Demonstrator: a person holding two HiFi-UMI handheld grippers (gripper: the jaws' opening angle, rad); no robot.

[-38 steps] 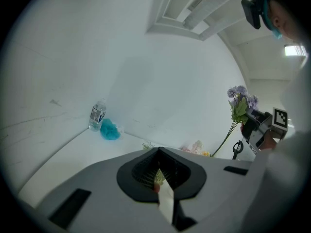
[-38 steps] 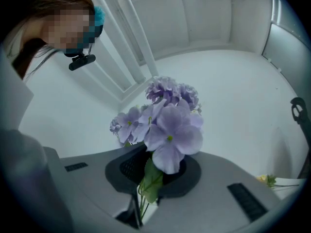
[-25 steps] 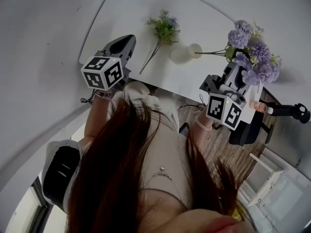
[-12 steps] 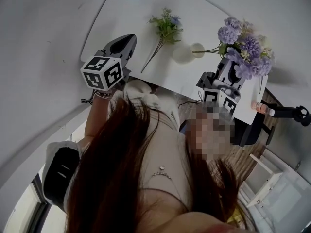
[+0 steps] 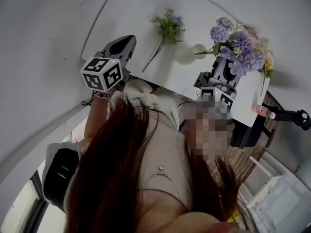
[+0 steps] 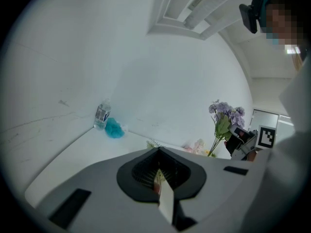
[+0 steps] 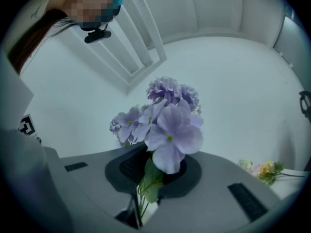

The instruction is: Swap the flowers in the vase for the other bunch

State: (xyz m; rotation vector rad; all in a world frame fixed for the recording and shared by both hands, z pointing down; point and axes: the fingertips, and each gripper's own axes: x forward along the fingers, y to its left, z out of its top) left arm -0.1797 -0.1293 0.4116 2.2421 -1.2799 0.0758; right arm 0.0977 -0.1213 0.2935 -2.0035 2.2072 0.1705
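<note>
Your right tool (image 7: 138, 208) pinches the purple bunch (image 5: 236, 46) by its stems, likely to spare the blooms. The stem ends reach the vase (image 5: 184, 55) at its 9 o'clock. Your left tool (image 5: 125, 42), pressed together and empty, hovers by the tabletop (image 5: 131, 13) edge.

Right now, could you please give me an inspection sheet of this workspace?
Surface: white table, no spills seen.
Job's things: purple bunch held up, stem ends near the mouth of the white vase; small green bunch lying flat.
Clutter: teal puff, bottle, pink-yellow sprig.
Grippers: left hand-held gripper shut, empty; right hand-held gripper shut on the purple bunch's stems.
Cables: thin lead by the left wrist.
Surroundings: white wall, wooden floor.
</note>
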